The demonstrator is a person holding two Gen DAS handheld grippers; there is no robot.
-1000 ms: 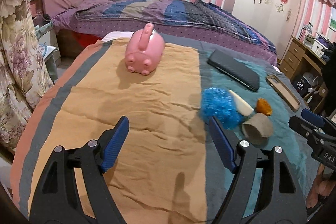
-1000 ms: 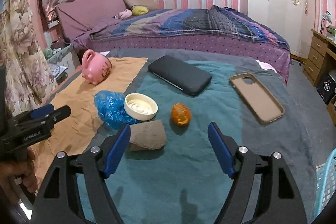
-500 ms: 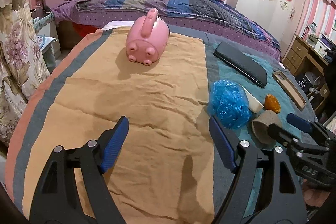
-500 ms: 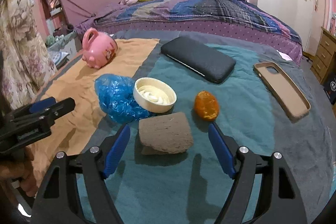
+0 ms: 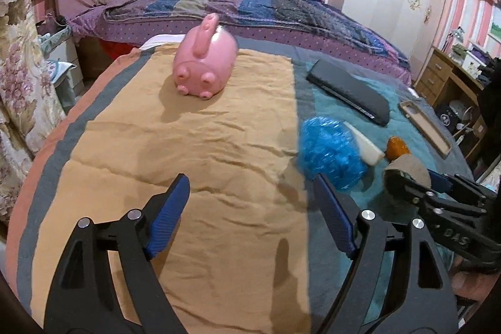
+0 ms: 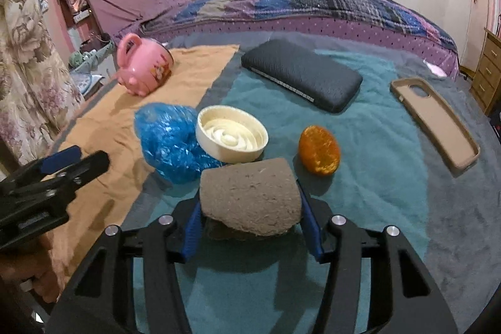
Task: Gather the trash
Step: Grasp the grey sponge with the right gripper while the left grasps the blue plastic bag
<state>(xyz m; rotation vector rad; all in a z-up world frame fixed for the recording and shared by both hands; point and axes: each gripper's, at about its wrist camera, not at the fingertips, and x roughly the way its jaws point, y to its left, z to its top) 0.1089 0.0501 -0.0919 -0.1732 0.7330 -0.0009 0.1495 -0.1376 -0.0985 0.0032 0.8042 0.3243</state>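
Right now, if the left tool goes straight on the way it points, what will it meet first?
Most likely only the orange cloth. The left tool is open and empty, and bare cloth lies between its fingers. Farther along stands the pink pig; the blue bag lies off to the right. Depth is hard to judge here.

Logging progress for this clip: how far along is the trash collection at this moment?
Nothing looks collected yet. In hand: the right gripper has just been closing on the crushed grey-brown cardboard piece and its pads press the sides. Left: the crumpled blue plastic bag, the round cream lid and the orange peel lie on the teal blanket. The left gripper hangs open and empty.
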